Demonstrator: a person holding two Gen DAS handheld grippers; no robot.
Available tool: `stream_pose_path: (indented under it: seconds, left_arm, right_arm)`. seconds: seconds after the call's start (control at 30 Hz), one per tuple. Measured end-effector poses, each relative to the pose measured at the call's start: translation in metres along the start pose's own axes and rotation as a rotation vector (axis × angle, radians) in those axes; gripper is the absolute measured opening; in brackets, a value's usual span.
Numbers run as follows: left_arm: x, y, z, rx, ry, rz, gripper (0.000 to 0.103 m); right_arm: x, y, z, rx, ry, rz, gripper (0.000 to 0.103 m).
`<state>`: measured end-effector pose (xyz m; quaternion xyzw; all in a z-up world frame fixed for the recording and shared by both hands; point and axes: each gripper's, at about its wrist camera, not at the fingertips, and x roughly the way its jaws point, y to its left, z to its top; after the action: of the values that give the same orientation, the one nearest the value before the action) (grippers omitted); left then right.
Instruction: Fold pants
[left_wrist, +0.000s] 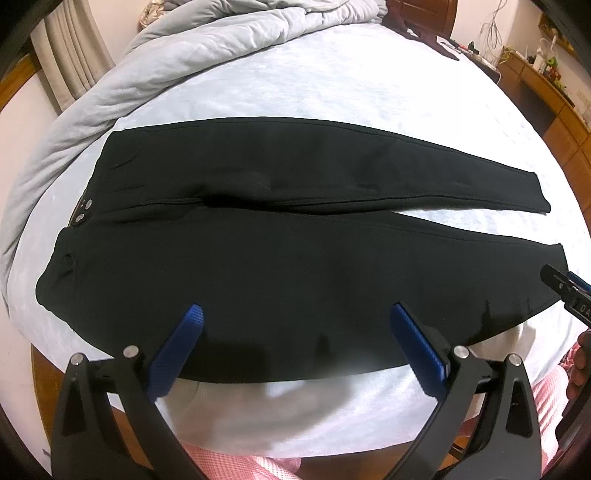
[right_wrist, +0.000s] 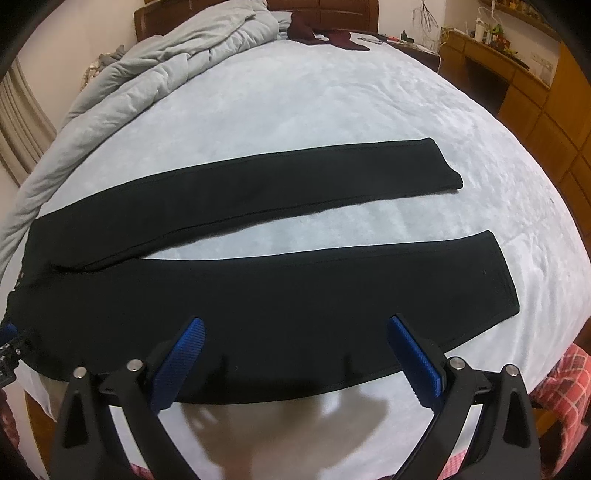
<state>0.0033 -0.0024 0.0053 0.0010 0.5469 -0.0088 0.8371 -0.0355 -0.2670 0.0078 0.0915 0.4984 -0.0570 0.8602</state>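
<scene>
— Just ahead of both grippers, what's lying there?

— Black pants (left_wrist: 280, 229), spread flat on the pale bed sheet (left_wrist: 332, 88), legs apart. The waistband with its metal snaps (left_wrist: 83, 211) sits off to the left gripper's (left_wrist: 295, 314) left; the cuffs lie off to the right gripper's (right_wrist: 295, 325) right.

— Are the grippers holding anything?

— No. Both have their blue fingers (right_wrist: 184, 363) spread wide and hold nothing, poised over the near edge of the closer leg.

— And beyond the pants?

— A rumpled grey comforter (left_wrist: 207, 44) at the far left, and a wooden desk (right_wrist: 491, 70) far right of the bed.
</scene>
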Motion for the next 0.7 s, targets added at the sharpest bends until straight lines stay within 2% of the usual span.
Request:
stream_pose_path:
  seconds: [0.7]
  left_arm:
    - [0.0007, -0.0007, 0.0001, 0.005, -0.003, 0.013, 0.1]
  right_arm:
    - [0.0022, 0.0012, 0.0012, -0.006, 0.009, 0.001, 0.099]
